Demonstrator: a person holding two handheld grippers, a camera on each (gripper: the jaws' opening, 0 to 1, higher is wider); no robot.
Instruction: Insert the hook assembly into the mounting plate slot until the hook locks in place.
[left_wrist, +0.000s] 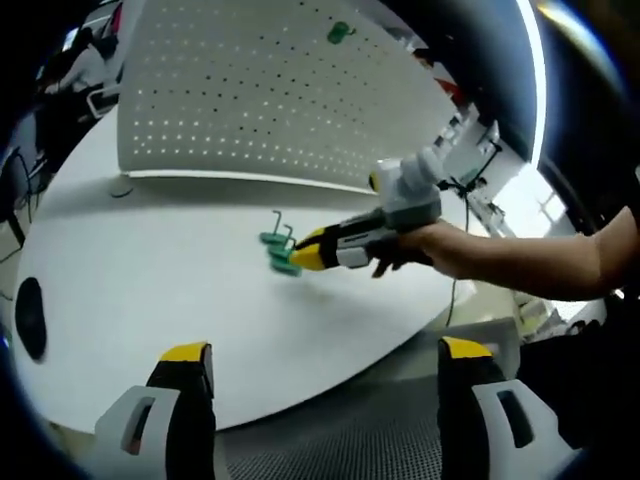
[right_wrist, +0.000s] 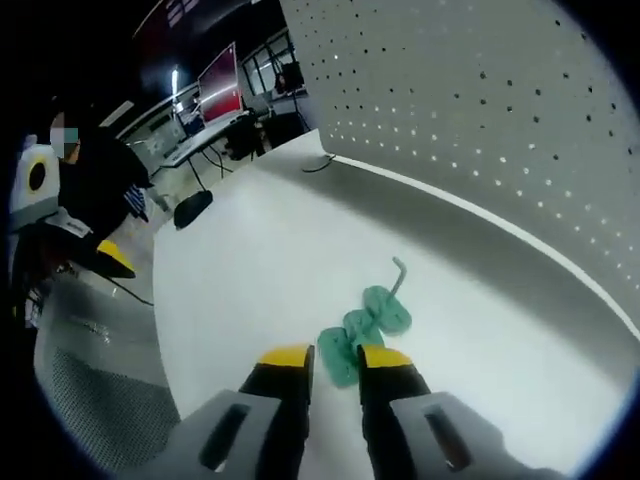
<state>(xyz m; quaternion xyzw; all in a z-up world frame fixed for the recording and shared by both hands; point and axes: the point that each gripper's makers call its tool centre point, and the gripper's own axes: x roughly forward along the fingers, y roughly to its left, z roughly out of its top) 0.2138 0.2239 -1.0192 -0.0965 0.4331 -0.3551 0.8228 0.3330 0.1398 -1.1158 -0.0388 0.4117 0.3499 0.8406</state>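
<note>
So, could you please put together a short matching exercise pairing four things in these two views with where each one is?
Things:
1. green hook piece
2. second green piece
3. right gripper
4. left gripper

Places:
A. up on the white pegboard
B. lying on the white table, near the pegboard
C. jaws apart, back at the table's near edge
D. jaws down at the hook piece on the table

Pairs: 1-B, 2-A, 3-D, 4-C
</note>
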